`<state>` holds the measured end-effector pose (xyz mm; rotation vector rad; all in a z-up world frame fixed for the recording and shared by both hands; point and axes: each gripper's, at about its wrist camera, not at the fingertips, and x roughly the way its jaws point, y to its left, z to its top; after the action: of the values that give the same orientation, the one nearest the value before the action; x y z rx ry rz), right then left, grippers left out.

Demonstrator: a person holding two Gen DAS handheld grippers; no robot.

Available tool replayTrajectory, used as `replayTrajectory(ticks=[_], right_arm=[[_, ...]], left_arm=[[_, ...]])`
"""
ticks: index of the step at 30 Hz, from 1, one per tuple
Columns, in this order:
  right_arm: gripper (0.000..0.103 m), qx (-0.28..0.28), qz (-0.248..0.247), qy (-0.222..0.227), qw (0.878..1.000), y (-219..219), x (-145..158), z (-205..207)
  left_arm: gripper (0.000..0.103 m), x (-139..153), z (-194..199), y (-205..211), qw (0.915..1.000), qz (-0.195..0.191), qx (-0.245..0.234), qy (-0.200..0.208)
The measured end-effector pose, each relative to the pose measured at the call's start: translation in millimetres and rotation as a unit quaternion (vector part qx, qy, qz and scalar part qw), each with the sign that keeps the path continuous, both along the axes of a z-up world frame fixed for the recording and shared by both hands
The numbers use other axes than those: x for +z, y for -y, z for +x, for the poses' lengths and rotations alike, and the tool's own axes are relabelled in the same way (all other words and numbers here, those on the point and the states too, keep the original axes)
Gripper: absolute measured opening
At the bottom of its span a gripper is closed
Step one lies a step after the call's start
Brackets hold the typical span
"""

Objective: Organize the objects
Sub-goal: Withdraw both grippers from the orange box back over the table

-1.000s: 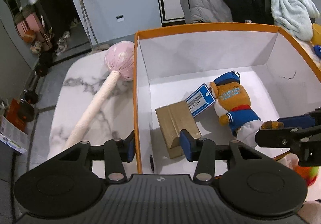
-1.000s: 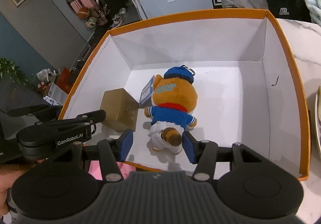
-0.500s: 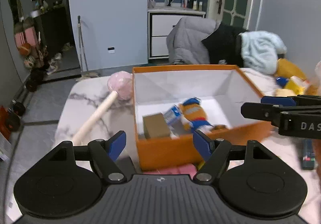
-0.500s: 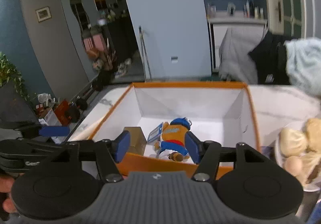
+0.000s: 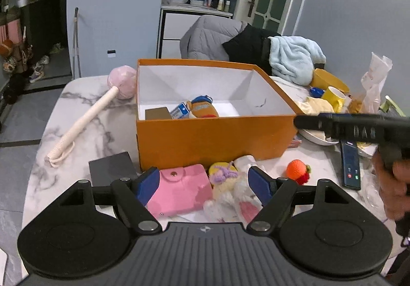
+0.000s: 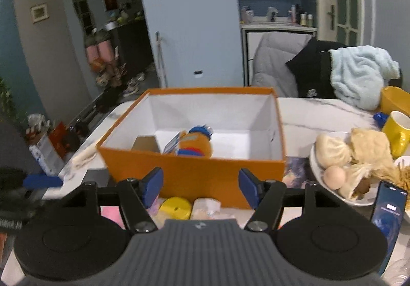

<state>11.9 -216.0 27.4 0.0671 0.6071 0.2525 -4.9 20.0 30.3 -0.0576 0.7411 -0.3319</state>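
Box (image 5: 215,137) on desk (image 5: 84,137), bear (image 5: 202,109) + brown block (image 5: 156,113) already inside.
Left hand-held gripper (image 5: 203,183) has just been opening, now wide & empty over pink wallet (image 5: 179,191) and plush toy (image 5: 230,191), both just in front of box. Right hand-held gripper (image 6: 201,188) also just opening, about half wide, holding nothing. Wallet prob. light, flat, semi-stiff: pinch across its short edges. Plush soft, squashy: grab mid-body.

The orange box (image 5: 215,137) stood open on the marble table, holding a brown cardboard block (image 5: 156,113) and a plush bear (image 5: 203,109) with a blue tag. Before it lay a pink wallet (image 5: 182,192), a yellow knitted toy (image 5: 221,175) and an orange knitted ball (image 5: 297,173).
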Motion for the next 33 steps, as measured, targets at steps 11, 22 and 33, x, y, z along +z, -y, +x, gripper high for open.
replayTrajectory(ticks=[11, 22, 33], right_arm=[[0.085, -0.107, -0.081, 0.232, 0.963, 123, 27, -12], [0.095, -0.157, -0.103, 0.181, 0.965, 167, -82, -12], [0.097, -0.192, -0.189, 0.166, 0.948, 155, -111, 9]], left_arm=[[0.090, 8, -15, -3, 0.9996, -0.024, -0.015, 0.000], [0.090, 6, -7, 0, 0.9993, -0.033, -0.019, -0.003], [0.090, 2, -3, -9, 0.9990, -0.040, -0.014, -0.014]])
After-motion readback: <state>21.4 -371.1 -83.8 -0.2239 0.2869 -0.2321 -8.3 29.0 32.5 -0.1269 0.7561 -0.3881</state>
